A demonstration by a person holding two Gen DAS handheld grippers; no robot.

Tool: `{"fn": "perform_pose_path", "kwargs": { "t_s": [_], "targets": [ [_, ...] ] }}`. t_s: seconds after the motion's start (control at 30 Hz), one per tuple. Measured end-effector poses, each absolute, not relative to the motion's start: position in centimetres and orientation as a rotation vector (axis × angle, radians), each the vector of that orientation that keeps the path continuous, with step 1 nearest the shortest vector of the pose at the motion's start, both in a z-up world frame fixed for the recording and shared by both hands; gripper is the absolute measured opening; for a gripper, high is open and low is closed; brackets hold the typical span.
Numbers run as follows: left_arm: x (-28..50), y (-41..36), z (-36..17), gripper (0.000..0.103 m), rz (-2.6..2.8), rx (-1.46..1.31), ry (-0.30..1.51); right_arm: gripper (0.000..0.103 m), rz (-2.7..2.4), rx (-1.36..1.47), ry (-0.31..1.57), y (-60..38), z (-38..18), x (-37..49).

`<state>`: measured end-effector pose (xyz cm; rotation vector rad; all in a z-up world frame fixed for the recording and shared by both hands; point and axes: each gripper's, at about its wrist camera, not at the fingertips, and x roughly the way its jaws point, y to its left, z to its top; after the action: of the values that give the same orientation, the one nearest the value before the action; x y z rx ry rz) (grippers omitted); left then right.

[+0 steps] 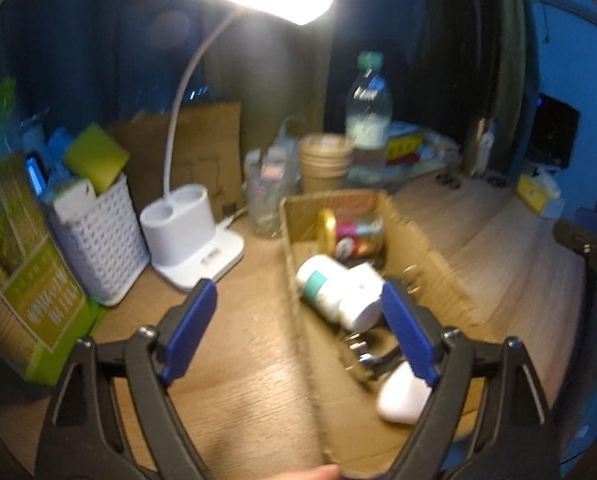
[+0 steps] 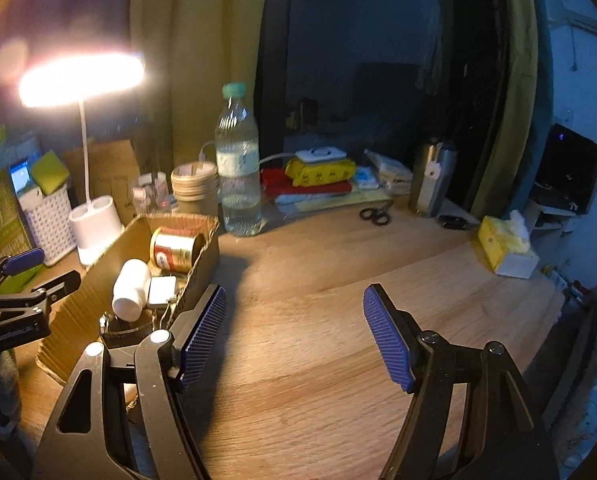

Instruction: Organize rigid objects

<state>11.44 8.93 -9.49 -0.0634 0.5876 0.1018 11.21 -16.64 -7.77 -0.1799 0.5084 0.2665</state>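
A cardboard box [image 1: 422, 240] [image 2: 78, 296] lies on the wooden desk. It holds a gold and red tin [image 1: 356, 234] [image 2: 176, 250], a white pill bottle [image 1: 330, 290] [image 2: 129, 289], a small white block [image 2: 161, 291], a dark metal item [image 1: 368, 350] and a white oval object [image 1: 402, 396]. My left gripper [image 1: 298, 312] hovers above the box's near left wall, open, with nothing between its blue pads. My right gripper [image 2: 294, 316] is open over bare desk to the right of the box. The left gripper's blue pad [image 2: 22, 261] shows at the right wrist view's left edge.
A lit white desk lamp [image 1: 196, 236] [image 2: 94, 220], a white basket [image 1: 102, 236] and a green carton [image 1: 26, 264] stand left of the box. Behind are paper cups [image 1: 325, 164], a water bottle [image 2: 237, 168], scissors [image 2: 375, 214], a steel flask [image 2: 434, 178] and a yellow tissue box [image 2: 506, 246].
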Motion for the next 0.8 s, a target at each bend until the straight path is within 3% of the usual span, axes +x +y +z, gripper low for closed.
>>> {"fn": "perform_pose_path", "kwargs": {
  "t_s": [0.8],
  "targets": [
    [3.9, 0.9, 2.5, 0.088, 0.032, -0.034, 0.331, 0.074, 0.233, -0.12, 0.267, -21.0, 1.4, 2.7]
  ]
}}
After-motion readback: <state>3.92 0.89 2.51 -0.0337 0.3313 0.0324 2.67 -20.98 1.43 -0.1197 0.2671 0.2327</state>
